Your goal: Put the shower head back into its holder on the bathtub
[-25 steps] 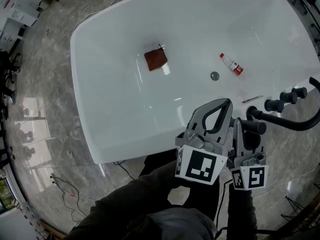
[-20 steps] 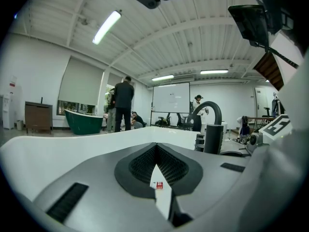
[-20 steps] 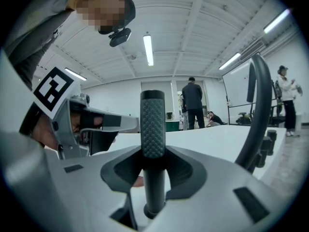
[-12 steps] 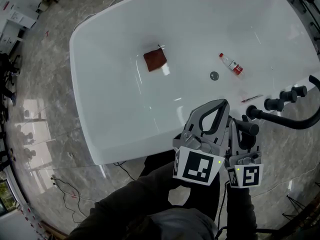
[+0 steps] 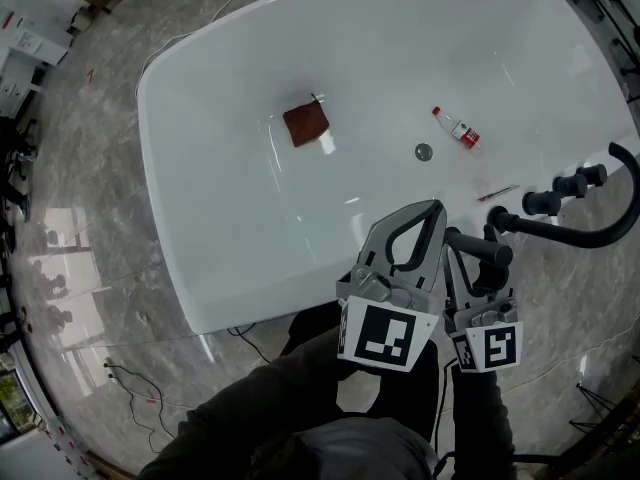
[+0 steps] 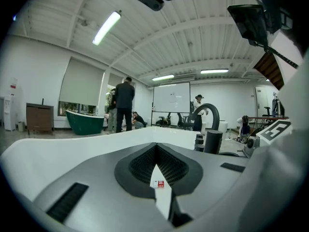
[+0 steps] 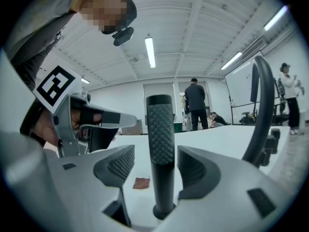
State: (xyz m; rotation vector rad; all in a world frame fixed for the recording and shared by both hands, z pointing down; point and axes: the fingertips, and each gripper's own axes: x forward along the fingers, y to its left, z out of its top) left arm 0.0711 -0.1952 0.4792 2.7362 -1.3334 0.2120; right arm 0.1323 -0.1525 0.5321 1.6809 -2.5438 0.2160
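Observation:
The black shower head [image 7: 161, 144] stands upright in its holder [image 7: 163, 211] on the white bathtub's rim [image 5: 200, 298]. My right gripper [image 7: 155, 166] has a jaw on either side of it. The jaws are opening, and a gap shows between each pad and the handle. From the head view the shower head [image 5: 480, 251] shows just ahead of my right gripper [image 5: 478, 260]. Beside it my left gripper [image 5: 425, 213] is shut on nothing, and its pads [image 6: 157, 166] meet over the tub.
A black arched faucet [image 5: 590, 233] and three black knobs [image 5: 545, 201] stand on the rim to the right. In the tub lie a brown cloth [image 5: 306, 124], a small bottle [image 5: 458, 130] and a drain [image 5: 423, 152]. Cables run over the marble floor [image 5: 80, 268].
My right gripper's jaws have come apart from the shower head, which stays upright in the holder. Both hands have kept their places.

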